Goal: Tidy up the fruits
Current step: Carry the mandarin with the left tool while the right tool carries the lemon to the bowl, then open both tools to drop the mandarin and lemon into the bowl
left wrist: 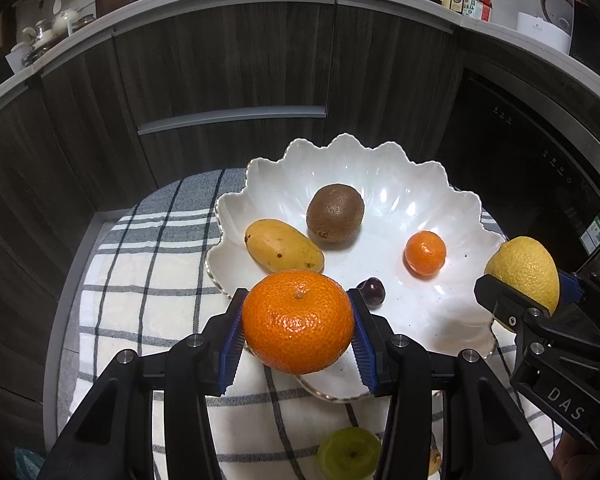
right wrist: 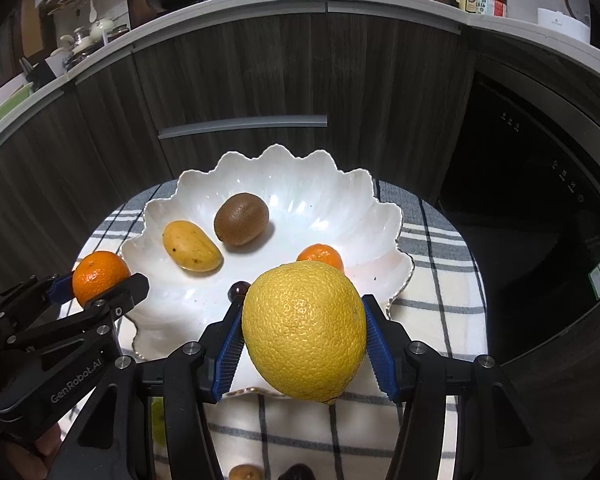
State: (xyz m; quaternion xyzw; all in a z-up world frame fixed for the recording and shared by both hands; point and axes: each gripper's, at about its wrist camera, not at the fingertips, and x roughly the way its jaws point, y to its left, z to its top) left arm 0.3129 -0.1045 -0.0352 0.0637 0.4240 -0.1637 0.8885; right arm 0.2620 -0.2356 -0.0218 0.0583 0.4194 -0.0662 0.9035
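Note:
My left gripper (left wrist: 298, 340) is shut on a large orange (left wrist: 298, 320) and holds it over the near left rim of a white scalloped bowl (left wrist: 380, 168). My right gripper (right wrist: 304, 340) is shut on a yellow lemon (right wrist: 304, 328) above the bowl's (right wrist: 284, 168) near rim. In the bowl lie a yellow mango (left wrist: 282, 246), a brown kiwi (left wrist: 335, 213), a small mandarin (left wrist: 425, 253) and a dark grape (left wrist: 372, 289). The right gripper with the lemon (left wrist: 524, 272) shows at the right of the left wrist view; the left gripper with the orange (right wrist: 98, 276) shows at the left of the right wrist view.
The bowl stands on a checked cloth (left wrist: 148, 280) over a small round table. A green fruit (left wrist: 348, 454) lies on the cloth near me, with a small brown fruit (right wrist: 244, 473) and a dark one (right wrist: 296, 473). Dark wooden cabinets (left wrist: 228, 80) and a black appliance (left wrist: 520, 160) stand behind.

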